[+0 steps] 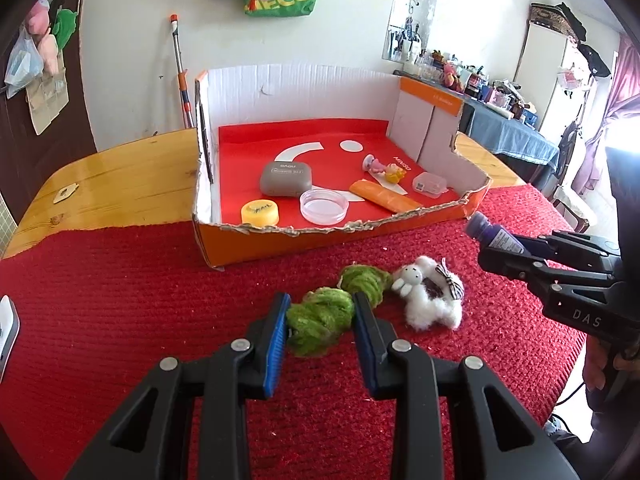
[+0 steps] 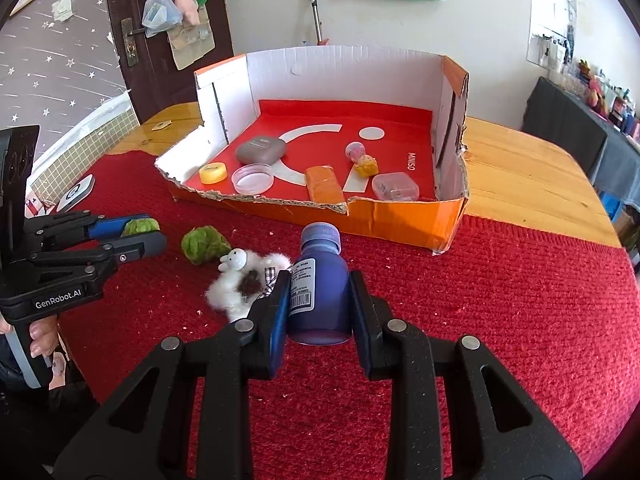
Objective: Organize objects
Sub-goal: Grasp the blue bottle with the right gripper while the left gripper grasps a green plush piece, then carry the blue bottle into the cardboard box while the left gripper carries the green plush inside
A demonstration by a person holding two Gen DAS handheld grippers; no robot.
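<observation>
Left gripper (image 1: 320,316) is clenched on green fluff (image 1: 318,326) resting on the red cloth (image 1: 120,300); right gripper (image 2: 318,300) grasps the purple bottle (image 2: 320,292) clear of the cloth. We judge both are bound for the box (image 1: 360,236), where sorted items already lie.

White wall (image 1: 132,60), dark door (image 2: 120,20) (bags hung), wooden table (image 2: 520,160)

Red cloth (image 2: 480,300), orange box (image 2: 400,216), purple bottle (image 2: 320,292), green yarn (image 1: 320,320), white plush (image 1: 428,300), blue-padded black tongs (image 1: 320,316).
</observation>
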